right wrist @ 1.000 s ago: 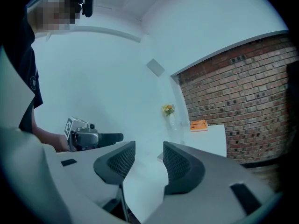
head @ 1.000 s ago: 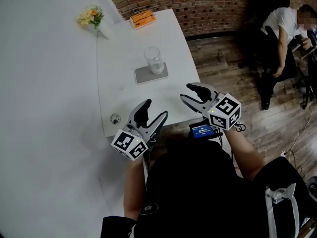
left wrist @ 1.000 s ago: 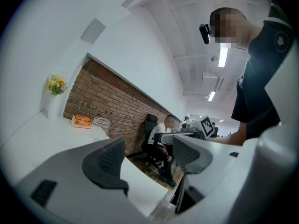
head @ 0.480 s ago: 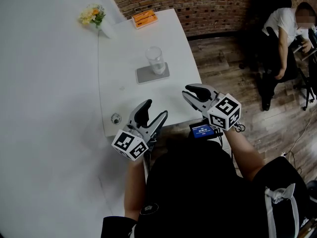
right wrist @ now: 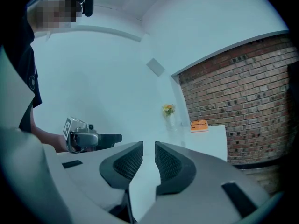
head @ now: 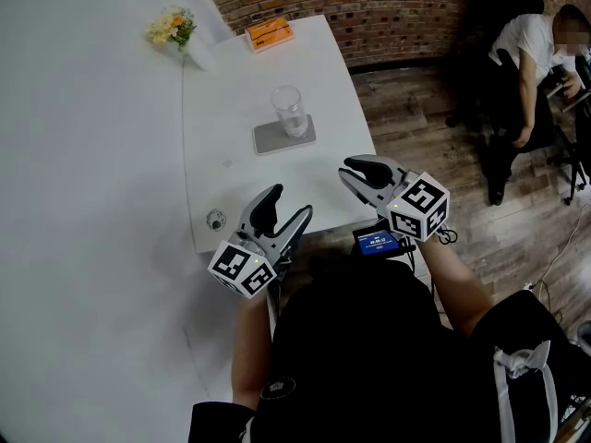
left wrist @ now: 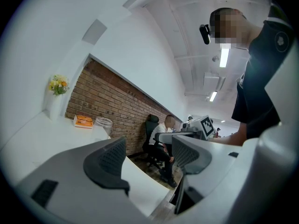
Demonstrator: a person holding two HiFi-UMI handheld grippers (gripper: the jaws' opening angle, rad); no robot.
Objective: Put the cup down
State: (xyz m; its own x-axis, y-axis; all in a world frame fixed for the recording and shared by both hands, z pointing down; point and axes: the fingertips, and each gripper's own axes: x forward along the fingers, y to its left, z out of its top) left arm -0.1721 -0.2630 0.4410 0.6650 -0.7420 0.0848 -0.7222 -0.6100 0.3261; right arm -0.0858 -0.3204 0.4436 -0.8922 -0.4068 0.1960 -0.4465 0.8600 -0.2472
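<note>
Right gripper (head: 347,173) jaws have just been closing: they go from spread to pads pressed together, w/ nothing btwn them. In the right gripper view only a thin slit of white tabletop shows past the pads. Nothing else differs from the earlier frames: both hands sit in the same spots at lower ctr of the head view, and nothing on the table has shifted.

Left gripper (head: 284,212) is at lower left of ctr, just off the near edge of the white table (head: 323,72). Its jaws are spread wide and empty; its own view shows only table edge and wood floor btwn the pads.

Clear cup (head: 289,111) stands upright on a grey mat (head: 270,140) at upper ctr of the head view, mid-table. It is well apart from both grippers, w/ neither touching it. Further back, at the top of frame, are an orange box (head: 267,34) and a small vase of flowers (head: 171,29). A small round fitting (head: 215,220) sits near the table's front left corner.

Judgement: cup is already down and let go, so the task looks done. Shutting the empty right jaws reads as a wind-down, not a fresh grasp. No obvious risk: cup looks stable on the mat, and the tools are pulled back toward the body.
</note>
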